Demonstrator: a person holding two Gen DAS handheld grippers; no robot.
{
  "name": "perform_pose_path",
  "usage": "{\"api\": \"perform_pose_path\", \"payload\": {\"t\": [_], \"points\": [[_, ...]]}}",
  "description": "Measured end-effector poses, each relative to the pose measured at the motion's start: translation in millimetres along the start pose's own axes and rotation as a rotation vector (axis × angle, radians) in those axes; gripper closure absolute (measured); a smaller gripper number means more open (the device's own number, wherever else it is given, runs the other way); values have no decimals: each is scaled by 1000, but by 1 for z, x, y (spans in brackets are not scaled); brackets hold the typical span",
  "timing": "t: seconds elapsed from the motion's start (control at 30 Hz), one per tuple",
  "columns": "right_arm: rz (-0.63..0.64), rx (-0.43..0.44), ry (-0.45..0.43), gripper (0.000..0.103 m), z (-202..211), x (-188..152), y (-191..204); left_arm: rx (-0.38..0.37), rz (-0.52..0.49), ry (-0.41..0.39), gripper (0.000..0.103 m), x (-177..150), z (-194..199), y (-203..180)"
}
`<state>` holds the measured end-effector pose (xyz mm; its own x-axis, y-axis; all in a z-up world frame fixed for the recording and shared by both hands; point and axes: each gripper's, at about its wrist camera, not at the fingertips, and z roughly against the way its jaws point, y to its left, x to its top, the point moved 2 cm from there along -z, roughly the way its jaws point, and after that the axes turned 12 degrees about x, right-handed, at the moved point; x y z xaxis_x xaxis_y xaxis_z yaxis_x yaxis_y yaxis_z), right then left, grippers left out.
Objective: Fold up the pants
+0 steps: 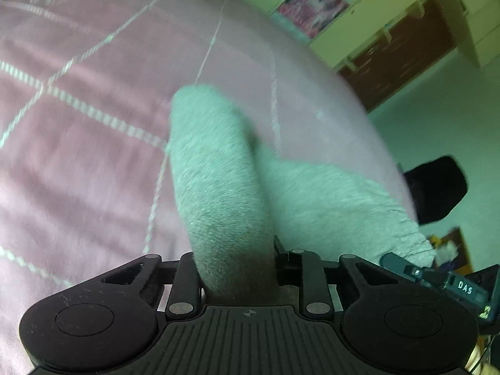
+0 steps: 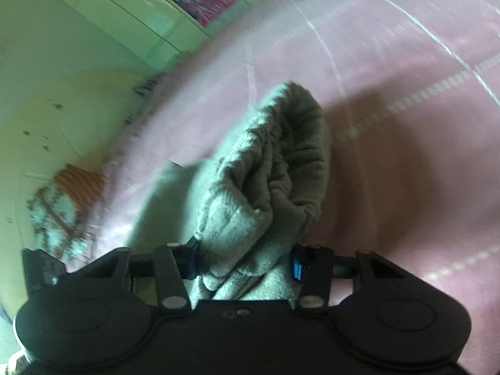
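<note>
The grey pants (image 1: pixel 218 181) hang above a pink bed cover (image 1: pixel 78 156). My left gripper (image 1: pixel 237 268) is shut on a leg of the pants, which drapes forward over the fingers and hides the tips. Another grey part of the pants (image 1: pixel 337 206) trails to the right toward my other gripper (image 1: pixel 437 278), seen at the lower right edge. In the right wrist view my right gripper (image 2: pixel 243 262) is shut on the bunched, ribbed waistband end of the pants (image 2: pixel 275 168), which folds over the fingers above the pink cover (image 2: pixel 406 156).
The pink cover has white dashed lines across it. Pale green cabinets (image 1: pixel 390 15) and a dark brown panel (image 1: pixel 397 59) stand beyond the bed. A black object (image 1: pixel 437 187) sits past the bed's right edge. A cabinet (image 2: pixel 131 9) and floor clutter (image 2: pixel 62 203) lie left of the bed.
</note>
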<state>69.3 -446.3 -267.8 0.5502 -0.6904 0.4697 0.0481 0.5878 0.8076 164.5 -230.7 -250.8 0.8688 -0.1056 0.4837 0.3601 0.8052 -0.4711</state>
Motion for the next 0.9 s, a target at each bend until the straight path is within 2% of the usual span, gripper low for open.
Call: {"api": "perform_pose_path", "payload": {"t": [0.27, 0.47, 0.63, 0.8, 0.9], "points": [[57, 124, -108, 54, 18, 49, 45, -44, -37, -105, 78, 52, 39, -25], [97, 161, -178, 54, 15, 96, 61, -50, -57, -167, 78, 107, 39, -48], [102, 162, -213, 54, -3, 127, 52, -13, -89, -185, 77, 137, 19, -61], [50, 154, -221, 54, -32, 137, 22, 58, -111, -153, 77, 147, -17, -59], [36, 120, -207, 54, -54, 137, 1, 110, -169, -145, 76, 142, -39, -56]]}}
